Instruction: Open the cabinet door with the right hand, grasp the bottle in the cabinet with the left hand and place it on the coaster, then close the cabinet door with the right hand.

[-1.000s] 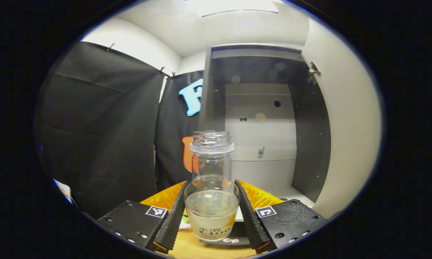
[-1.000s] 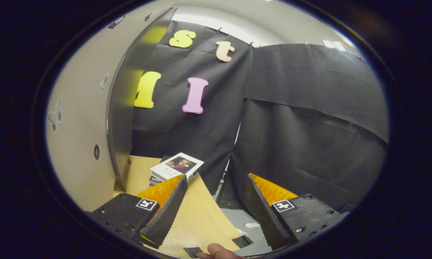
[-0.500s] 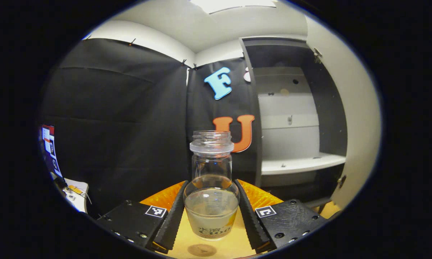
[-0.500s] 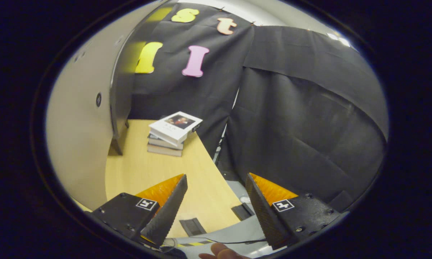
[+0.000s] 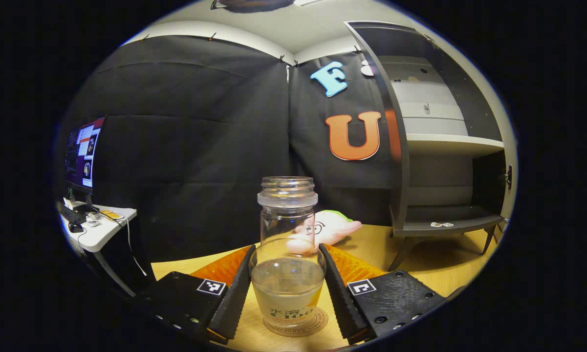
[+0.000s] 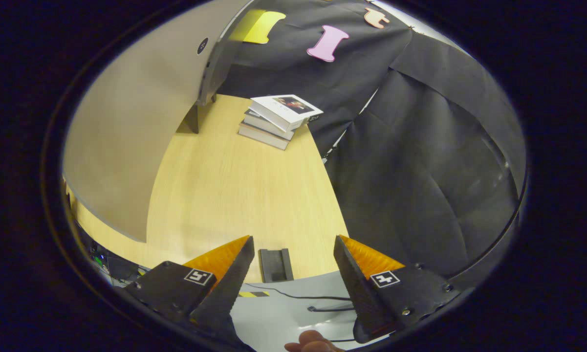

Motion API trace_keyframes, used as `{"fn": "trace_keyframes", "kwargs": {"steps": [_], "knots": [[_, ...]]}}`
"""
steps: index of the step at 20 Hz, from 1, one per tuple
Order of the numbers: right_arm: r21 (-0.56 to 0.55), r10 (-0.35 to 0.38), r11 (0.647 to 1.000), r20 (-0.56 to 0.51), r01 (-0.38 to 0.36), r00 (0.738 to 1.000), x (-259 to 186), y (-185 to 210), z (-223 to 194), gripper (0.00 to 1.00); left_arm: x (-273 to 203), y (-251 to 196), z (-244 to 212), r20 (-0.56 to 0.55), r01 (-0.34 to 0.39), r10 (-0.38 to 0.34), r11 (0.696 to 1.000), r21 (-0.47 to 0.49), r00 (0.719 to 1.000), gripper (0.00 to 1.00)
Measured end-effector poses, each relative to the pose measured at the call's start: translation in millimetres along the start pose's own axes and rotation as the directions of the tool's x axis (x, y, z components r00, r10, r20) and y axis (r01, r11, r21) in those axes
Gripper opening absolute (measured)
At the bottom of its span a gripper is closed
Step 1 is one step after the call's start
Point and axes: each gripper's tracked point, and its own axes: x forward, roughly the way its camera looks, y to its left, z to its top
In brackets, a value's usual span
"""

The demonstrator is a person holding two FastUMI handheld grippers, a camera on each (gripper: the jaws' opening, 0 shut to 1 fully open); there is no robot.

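Note:
In the left gripper view a clear glass bottle [image 5: 287, 254] with pale liquid in its lower part stands upright between both fingers of my left gripper [image 5: 286, 288], which is shut on it. Its base sits on or just above a round coaster [image 5: 317, 323] on the wooden table. The cabinet [image 5: 440, 146] stands at the right with its inside shelves showing. In the right gripper view my right gripper [image 6: 293, 278] is open with nothing between its fingers, above the table's front edge. The open cabinet door [image 6: 127, 127] hangs at the left of that view.
A pink and green plush toy [image 5: 330, 227] lies on the table behind the bottle. A stack of books [image 6: 278, 117] sits on the table [image 6: 234, 186] near the cabinet's foot. A side desk with a monitor [image 5: 80, 156] stands at far left. A fingertip [image 6: 313, 346] shows at the bottom edge.
My left gripper has carried the bottle out of the cabinet, leftward and down to the coaster. My right gripper has tilted downward, away from the door, toward the table's front edge.

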Motion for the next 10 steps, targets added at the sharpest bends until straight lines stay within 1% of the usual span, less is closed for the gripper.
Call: {"fn": "trace_keyframes", "kwargs": {"steps": [2,4,6,7,9,10], "knots": [[0.000,-0.007,1.000,0.013,0.007,1.000,-4.3,1.6,4.1,1.00,2.9,-1.2,-13.9,-0.021,0.006,-0.006,1.000,-0.007,1.000,0.75],[0.002,-0.008,1.000,-0.002,0.008,1.000,-6.5,3.9,1.1,1.00,5.7,-0.6,-23.5,-0.037,0.005,-0.006,1.000,-0.012,0.999,0.75],[-0.013,-0.007,1.000,-0.001,0.007,1.000,-6.0,7.1,1.6,1.00,6.9,-1.6,-37.5,-0.086,0.014,-0.018,0.999,-0.050,0.996,0.75],[-0.018,-0.001,1.000,-0.004,0.001,1.000,-5.5,9.9,0.4,1.00,5.2,-1.6,-35.6,-0.070,0.012,-0.016,0.998,-0.061,0.997,0.75],[0.000,0.025,1.000,-0.020,-0.025,0.999,-2.9,21.4,-5.9,1.00,8.9,-1.6,-35.6,-0.068,0.025,-0.028,0.999,-0.047,0.997,0.75],[0.005,0.035,0.999,-0.029,-0.035,0.999,-1.2,27.3,-9.1,1.00,6.9,-3.6,-38.3,-0.085,0.045,-0.048,0.998,-0.031,0.995,0.75]]}}
